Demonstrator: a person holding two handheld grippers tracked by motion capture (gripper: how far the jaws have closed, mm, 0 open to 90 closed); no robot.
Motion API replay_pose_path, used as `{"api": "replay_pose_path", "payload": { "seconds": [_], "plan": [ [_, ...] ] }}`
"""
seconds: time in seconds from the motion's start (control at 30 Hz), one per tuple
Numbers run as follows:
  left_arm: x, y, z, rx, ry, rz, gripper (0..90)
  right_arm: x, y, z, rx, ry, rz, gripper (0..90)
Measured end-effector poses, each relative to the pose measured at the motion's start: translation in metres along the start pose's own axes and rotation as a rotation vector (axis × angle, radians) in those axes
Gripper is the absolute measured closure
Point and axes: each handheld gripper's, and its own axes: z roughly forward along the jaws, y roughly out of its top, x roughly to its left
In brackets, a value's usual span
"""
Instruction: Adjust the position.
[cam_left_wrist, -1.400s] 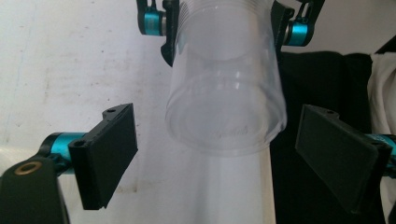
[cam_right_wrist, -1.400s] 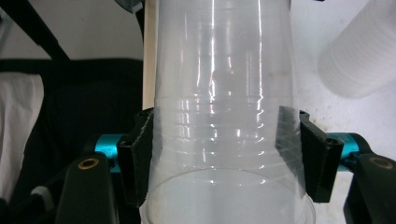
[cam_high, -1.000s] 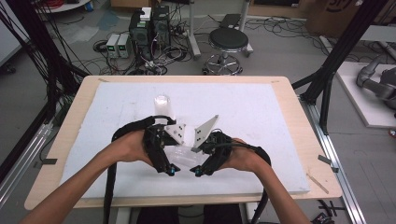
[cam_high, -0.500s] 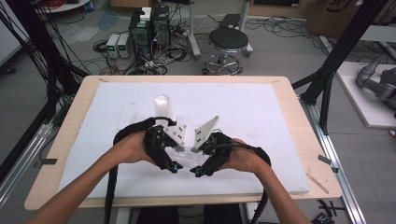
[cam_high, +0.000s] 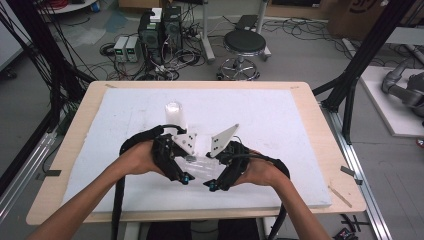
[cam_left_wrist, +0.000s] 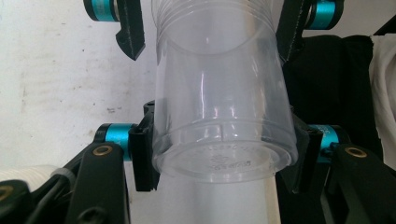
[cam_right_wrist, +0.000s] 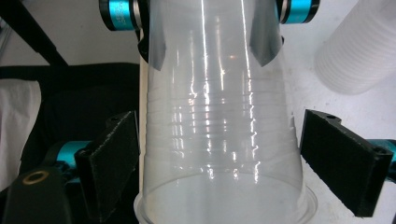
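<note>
High view: cup stack (cam_high: 173, 111) beyond both grippers, table (cam_high: 300, 130) otherwise bare.

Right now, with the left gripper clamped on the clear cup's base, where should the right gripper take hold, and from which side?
Likely the ribbed band just behind the rim, approached from the mouth end, opposite the left gripper. The clear cup has thin walls, and the ribs stiffen it there. The right gripper already has its jaws on either side of that band.
</note>
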Motion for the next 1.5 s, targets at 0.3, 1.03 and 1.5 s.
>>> {"api": "replay_pose_path", "payload": {
  "seconds": [0.3,1.03,1.5],
  "plan": [
    [-0.003,-0.024,0.003,-0.177,0.052,-0.027,41.5,0.002,-0.011,-0.020,-0.241,-0.049,-0.011,12.4],
    [-0.008,-0.084,0.018,-0.731,0.047,-0.114,41.4,0.006,-0.051,-0.038,-0.594,-0.084,0.079,12.4],
    [-0.011,-0.086,0.016,-0.792,0.059,-0.095,41.4,0.008,-0.060,-0.035,-0.665,-0.078,0.095,12.4]
  ]
}}
